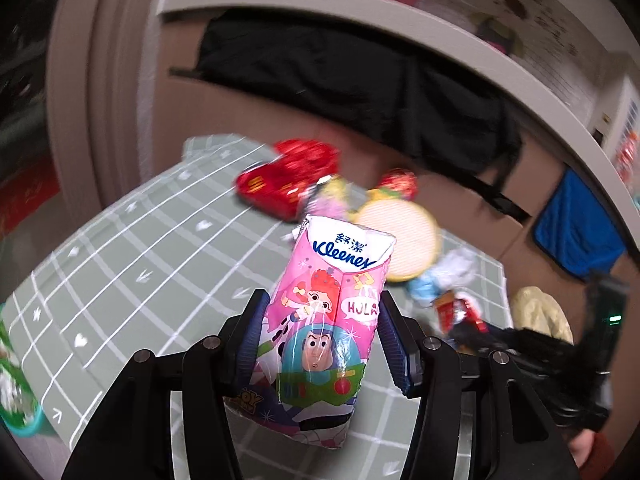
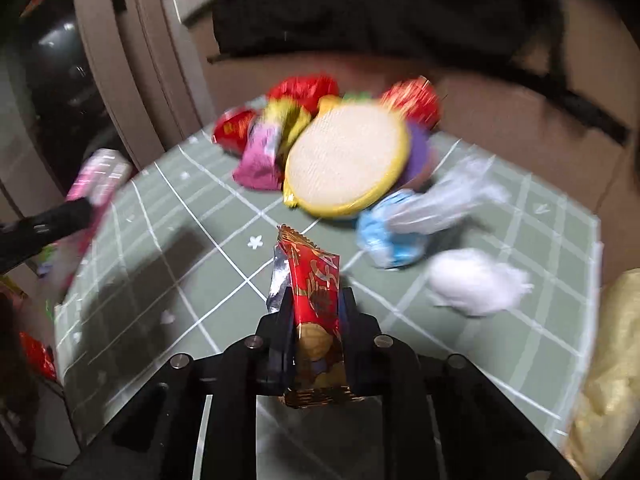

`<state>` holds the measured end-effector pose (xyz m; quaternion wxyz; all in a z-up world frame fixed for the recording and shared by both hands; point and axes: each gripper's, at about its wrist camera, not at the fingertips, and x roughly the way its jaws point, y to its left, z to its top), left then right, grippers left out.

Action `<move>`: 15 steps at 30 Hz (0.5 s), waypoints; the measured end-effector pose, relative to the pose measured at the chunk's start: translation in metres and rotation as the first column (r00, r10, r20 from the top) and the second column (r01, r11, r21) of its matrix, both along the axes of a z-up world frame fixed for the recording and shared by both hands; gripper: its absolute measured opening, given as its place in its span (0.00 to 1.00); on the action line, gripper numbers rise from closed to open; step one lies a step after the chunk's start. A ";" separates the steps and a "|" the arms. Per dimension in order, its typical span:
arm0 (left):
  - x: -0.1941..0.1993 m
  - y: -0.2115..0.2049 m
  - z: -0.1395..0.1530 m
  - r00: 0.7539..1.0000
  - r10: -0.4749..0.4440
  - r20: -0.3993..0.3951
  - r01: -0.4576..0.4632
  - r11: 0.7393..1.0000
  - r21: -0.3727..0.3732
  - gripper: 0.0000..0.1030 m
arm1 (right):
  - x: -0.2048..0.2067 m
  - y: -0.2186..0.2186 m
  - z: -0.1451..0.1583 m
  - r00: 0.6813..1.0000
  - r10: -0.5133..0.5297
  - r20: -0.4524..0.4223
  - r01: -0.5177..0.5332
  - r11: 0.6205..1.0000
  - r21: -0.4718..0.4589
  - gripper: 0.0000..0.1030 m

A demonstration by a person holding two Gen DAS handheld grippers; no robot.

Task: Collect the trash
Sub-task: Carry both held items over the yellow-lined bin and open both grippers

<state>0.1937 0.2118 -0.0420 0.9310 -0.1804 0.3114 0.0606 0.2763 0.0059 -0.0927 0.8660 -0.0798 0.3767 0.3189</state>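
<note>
The left gripper [image 1: 320,316] is clamped on a pink tissue pack [image 1: 324,320], its blue pads pressing the pack's two sides; the pack stands nearly upright between them, lifted above the tablecloth [image 1: 132,248]. The right gripper [image 2: 316,304] is closed on a red snack wrapper [image 2: 314,304], which sticks up past the fingertips with its crimped end on top and a torn silver edge on its left side.

The rest of the trash lies on the green checked tablecloth around a round yellow-rimmed sponge [image 2: 348,160]. Behind the sponge and to its left sit a red foil bag [image 2: 300,88] and a pink wrapper [image 2: 260,156], the pink one touching the sponge's edge. Behind the sponge to the right is another red wrapper [image 2: 412,100]. Just right of the sponge, toward the near side, lies a blue and clear plastic wrapper [image 2: 400,224], and nearer still a crumpled white tissue [image 2: 472,284], apart from the sponge. The held snack wrapper's tip is just in front of the sponge in the right wrist view.

Far right of the sponge, off the cloth's edge, a pale yellow bag [image 2: 612,360] shows. Behind the sponge rises a brown cardboard box [image 1: 280,120] with a black cloth [image 1: 360,80] draped over it. At the left edge of the left wrist view, well away from the sponge, a green container [image 1: 16,392] is partly seen.
</note>
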 end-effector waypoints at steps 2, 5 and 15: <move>0.007 -0.021 0.014 0.999 -0.033 0.028 0.032 0.999 0.025 0.53 | -0.006 -0.022 0.019 0.999 -0.015 0.040 0.014 0.999 0.034 0.17; 0.020 -0.064 0.044 0.992 -0.083 0.098 0.074 0.993 0.091 0.53 | -0.011 -0.070 0.055 0.992 -0.076 0.104 0.065 0.992 0.106 0.17; 0.066 -0.219 0.104 0.931 -0.287 0.226 0.251 0.952 0.177 0.53 | -0.012 -0.222 0.136 0.891 -0.337 0.303 0.291 0.938 0.188 0.17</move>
